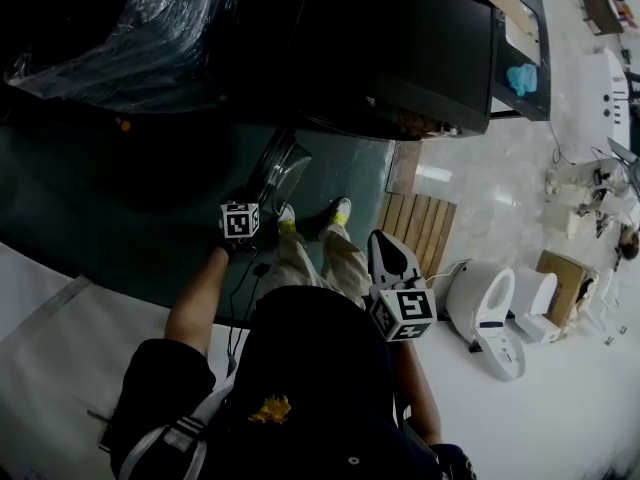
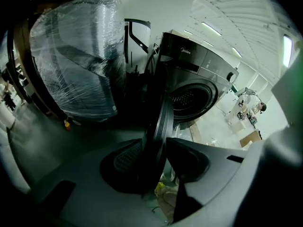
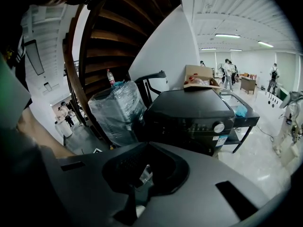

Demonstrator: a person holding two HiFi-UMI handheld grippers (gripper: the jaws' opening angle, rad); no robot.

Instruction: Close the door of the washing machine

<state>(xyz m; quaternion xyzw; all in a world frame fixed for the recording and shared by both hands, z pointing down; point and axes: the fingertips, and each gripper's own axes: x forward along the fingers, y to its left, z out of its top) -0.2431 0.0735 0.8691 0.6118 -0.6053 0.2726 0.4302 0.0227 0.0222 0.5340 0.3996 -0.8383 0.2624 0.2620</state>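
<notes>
Door: the door (image 2: 162, 126) stands swung out from the washing machine (image 2: 199, 65), seen edge-on, with the drum opening (image 2: 189, 98) uncovered behind it.
Left hand-held gripper: the left hand-held gripper (image 2: 156, 149) is clenched on the door's rim, one pad on each face.
Right hand-held gripper: the right hand-held gripper (image 3: 142, 174) has its jaws together on nothing and is held well apart from the door.
Doing it well: likely best to keep the rim seated deep, follow the hinge's arc rather than push straight, and ease in until the latch catches.
Risk: the thin rim may slip sideways out of the pads.
Beside it: a plastic-wrapped appliance (image 2: 75, 56).

Large open hall, like a showroom or warehouse. Loose toilets (image 1: 485, 313) stand on the pale tiled floor (image 1: 480, 168) at right. A plastic-wrapped appliance (image 2: 75, 60) stands left of the washing machine (image 3: 194, 119).
</notes>
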